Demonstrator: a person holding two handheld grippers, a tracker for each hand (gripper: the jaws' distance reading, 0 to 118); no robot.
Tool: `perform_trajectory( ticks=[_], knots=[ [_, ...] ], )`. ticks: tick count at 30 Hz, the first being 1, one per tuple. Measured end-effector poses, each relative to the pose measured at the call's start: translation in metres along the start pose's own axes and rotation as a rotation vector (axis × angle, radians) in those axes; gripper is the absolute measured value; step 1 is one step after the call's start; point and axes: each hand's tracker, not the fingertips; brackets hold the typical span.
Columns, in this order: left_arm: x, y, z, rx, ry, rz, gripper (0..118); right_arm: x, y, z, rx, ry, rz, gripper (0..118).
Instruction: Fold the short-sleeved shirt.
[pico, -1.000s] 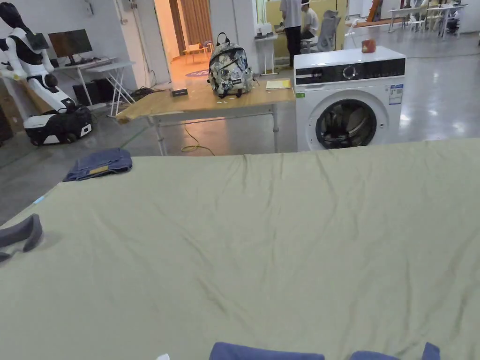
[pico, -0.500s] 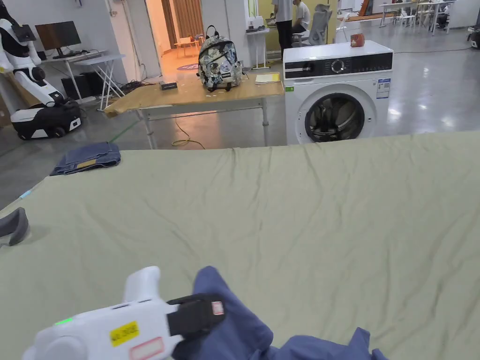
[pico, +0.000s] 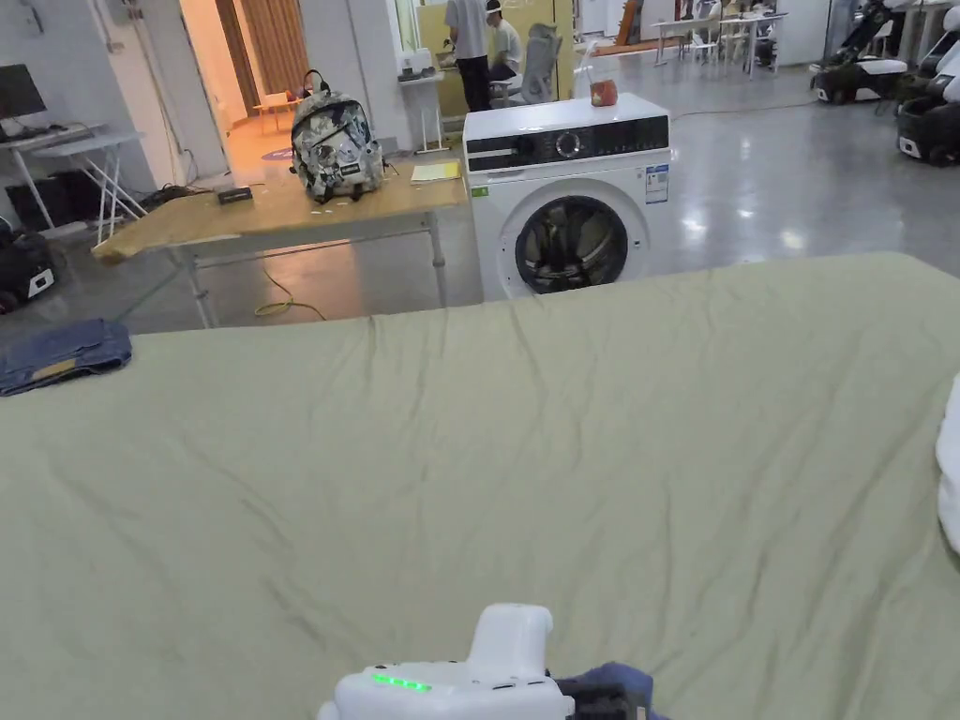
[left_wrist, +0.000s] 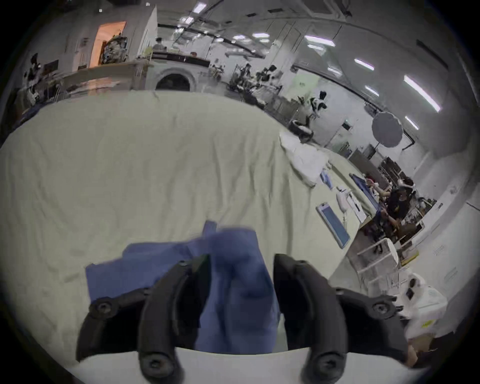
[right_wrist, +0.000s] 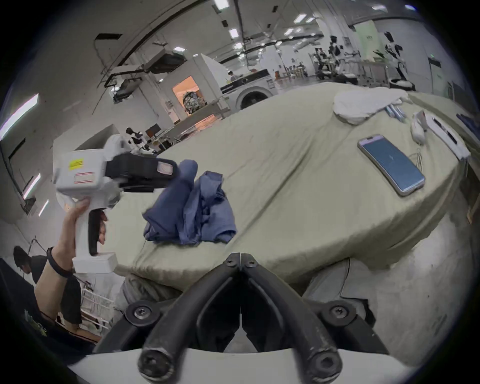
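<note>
Crumpled blue short-sleeved cotton shirt (right_wrist: 191, 207) lies bunched at the near edge of the olive-sheeted tabletop (pico: 562, 450), not yet spread. Left hand-held gripper (left_wrist: 240, 262) is directly over it, jaws spread with cloth between them but not pinched. Right hand-held gripper (right_wrist: 241, 257), clenched empty, sits off the table edge, so the left is nearer.

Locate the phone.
Right gripper view: the phone lies flat on the green sheet, right of the crumpled blue shirt, near the white cloth.
</note>
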Motion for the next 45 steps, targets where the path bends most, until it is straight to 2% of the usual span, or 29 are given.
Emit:
perform_trajectory(
  ticks=[3, 5, 6, 8, 9, 12, 14, 17, 19, 20, 21, 23, 26, 27, 29, 31, 34, 38, 40, 41, 43, 44, 45],
  knots=[
    [-0.009, 0.005, 0.024, 0.042, 0.021, 0.035, 52, 0.000, 0.004, 0.001, 0.011, 0.017, 0.009, 0],
    [-0.024, 0.001, 0.031, 0.086, -0.015, 0.127, 50, -0.001, 0.006, 0.001, 0.026, 0.031, 0.027, 0],
    [-0.031, -0.003, 0.027, 0.066, -0.078, 0.196, 45, -0.002, 0.007, 0.000, 0.027, 0.035, 0.032, 0],
    [-0.036, -0.016, 0.009, 0.036, -0.119, 0.268, 11, -0.003, 0.009, -0.003, 0.025, 0.036, 0.040, 0],
    [-0.035, -0.023, -0.004, 0.025, -0.099, 0.238, 5, -0.005, 0.010, -0.005, 0.024, 0.035, 0.045, 0],
    [-0.031, -0.043, -0.054, -0.146, -0.070, 0.171, 5, -0.013, 0.010, -0.005, 0.015, 0.029, 0.076, 0],
    [-0.038, -0.058, -0.087, -0.226, -0.060, 0.190, 4, -0.019, 0.009, -0.005, 0.012, 0.030, 0.087, 0],
    [-0.047, -0.057, -0.078, -0.150, -0.133, 0.275, 3, -0.035, 0.010, -0.018, -0.016, 0.067, 0.063, 0],
    [-0.048, -0.051, -0.060, -0.120, -0.137, 0.276, 4, -0.047, 0.014, -0.037, -0.050, 0.101, 0.105, 0],
    [-0.046, -0.046, -0.047, -0.076, -0.107, 0.240, 4, -0.052, 0.018, -0.049, -0.066, 0.094, 0.154, 0],
    [-0.045, -0.041, -0.030, -0.042, -0.085, 0.204, 8, -0.060, 0.024, -0.062, -0.073, 0.078, 0.207, 0],
    [-0.050, -0.032, 0.006, 0.009, -0.111, 0.177, 25, -0.074, 0.040, -0.090, -0.089, 0.054, 0.284, 0],
    [-0.067, -0.029, 0.057, 0.093, -0.074, 0.195, 44, -0.081, 0.064, -0.143, -0.164, 0.059, 0.290, 0],
    [-0.075, -0.030, 0.069, 0.104, -0.043, 0.217, 51, -0.079, 0.066, -0.168, -0.220, 0.030, 0.325, 0],
    [-0.090, -0.036, 0.082, 0.125, 0.022, 0.247, 51, -0.077, 0.062, -0.212, -0.426, -0.107, 0.429, 0],
    [-0.099, -0.038, 0.085, 0.102, 0.021, 0.279, 51, -0.078, 0.066, -0.209, -0.379, -0.058, 0.451, 0],
    [-0.122, -0.053, 0.064, 0.072, 0.008, 0.355, 51, -0.078, 0.065, -0.204, -0.390, -0.072, 0.403, 0],
    [-0.147, -0.074, 0.015, -0.013, -0.136, 0.453, 51, -0.085, 0.056, -0.198, -0.350, -0.101, 0.438, 0],
    [-0.154, -0.087, -0.006, -0.069, -0.158, 0.492, 51, -0.086, 0.055, -0.199, -0.354, -0.109, 0.445, 0],
    [-0.160, -0.094, -0.011, -0.071, -0.214, 0.559, 51, -0.086, 0.056, -0.201, -0.359, -0.110, 0.447, 0],
    [-0.167, -0.100, -0.014, 0.035, -0.381, 0.749, 51, -0.086, 0.058, -0.201, -0.366, -0.110, 0.436, 0],
    [-0.169, -0.104, -0.017, 0.043, -0.394, 0.777, 45, -0.084, 0.059, -0.202, -0.368, -0.108, 0.431, 0],
    [-0.167, -0.105, -0.018, 0.042, -0.353, 0.733, 30, -0.083, 0.059, -0.203, -0.368, -0.107, 0.432, 0]
  ],
)
